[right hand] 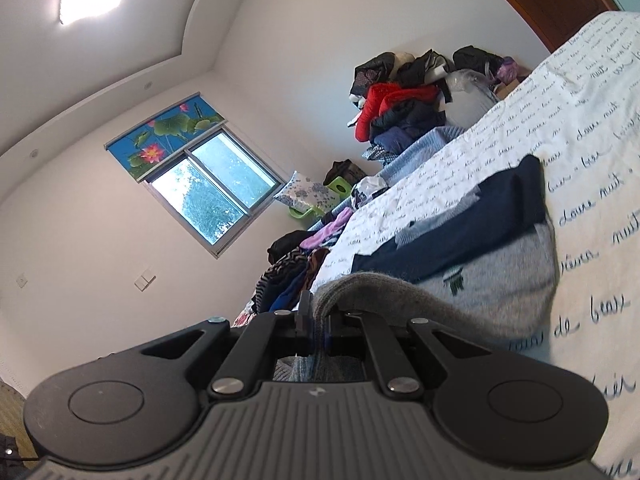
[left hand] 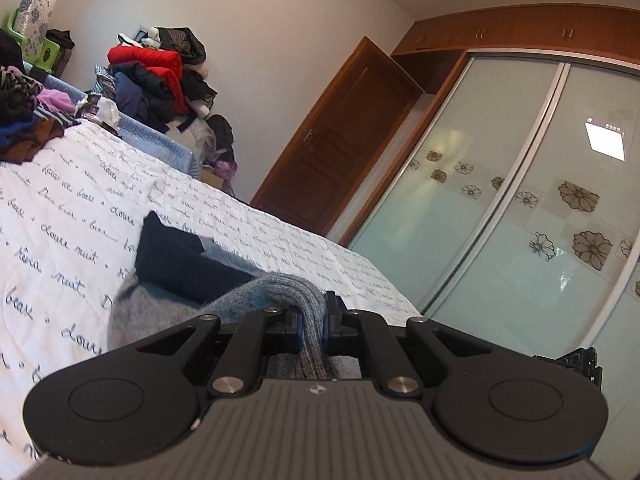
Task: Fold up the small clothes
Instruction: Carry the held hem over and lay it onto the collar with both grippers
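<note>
Both tongs are clamped on the hem of a grey and navy sweater [left hand: 176, 264]. The left tongs [left hand: 312, 320] and right tongs [right hand: 318, 320] pinch bunched knit; the rest lies ahead of them on a script-printed bedspread [left hand: 72, 208].

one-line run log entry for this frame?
stage: mid-fold | left gripper: shut on grey sweater | right gripper: shut on grey sweater | surface: bed

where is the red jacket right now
The red jacket sits in the clothes pile against the far wall beyond the bed, upper left in the left wrist view, between dark garments.
</note>
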{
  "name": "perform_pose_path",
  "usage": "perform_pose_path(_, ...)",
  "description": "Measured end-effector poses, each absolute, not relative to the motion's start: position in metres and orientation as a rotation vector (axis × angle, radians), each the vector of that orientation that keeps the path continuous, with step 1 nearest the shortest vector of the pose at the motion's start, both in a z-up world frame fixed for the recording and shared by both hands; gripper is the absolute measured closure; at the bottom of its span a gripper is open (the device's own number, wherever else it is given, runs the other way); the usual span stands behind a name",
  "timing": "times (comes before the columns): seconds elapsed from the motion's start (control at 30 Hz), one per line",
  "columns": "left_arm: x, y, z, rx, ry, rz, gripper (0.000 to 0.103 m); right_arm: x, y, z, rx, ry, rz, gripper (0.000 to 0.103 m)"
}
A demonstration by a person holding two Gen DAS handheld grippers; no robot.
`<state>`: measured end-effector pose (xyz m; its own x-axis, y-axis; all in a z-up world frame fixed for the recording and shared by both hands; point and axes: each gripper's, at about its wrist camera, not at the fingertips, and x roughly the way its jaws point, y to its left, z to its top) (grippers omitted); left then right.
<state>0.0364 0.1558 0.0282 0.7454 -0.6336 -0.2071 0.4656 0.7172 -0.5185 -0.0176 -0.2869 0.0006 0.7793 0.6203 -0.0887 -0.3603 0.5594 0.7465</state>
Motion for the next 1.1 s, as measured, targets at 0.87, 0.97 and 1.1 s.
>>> perform_pose_path(0.87,0.156,0.136,0.053,-0.372,0.412,-0.457,0.094,0.097,-0.324,-0.011,0.873,0.314,0.474,0.098)
perform_pose_path(0.97,0.167,0.131,0.05,-0.36,0.426,-0.448,0.094,0.107,-0.325,-0.017,0.878,0.322,0.462,0.098)
perform_pose_path(1.1,0.179,0.125,0.044,-0.331,0.447,-0.418,0.094,0.116,-0.327,-0.023,0.881,0.333,0.457,0.098)
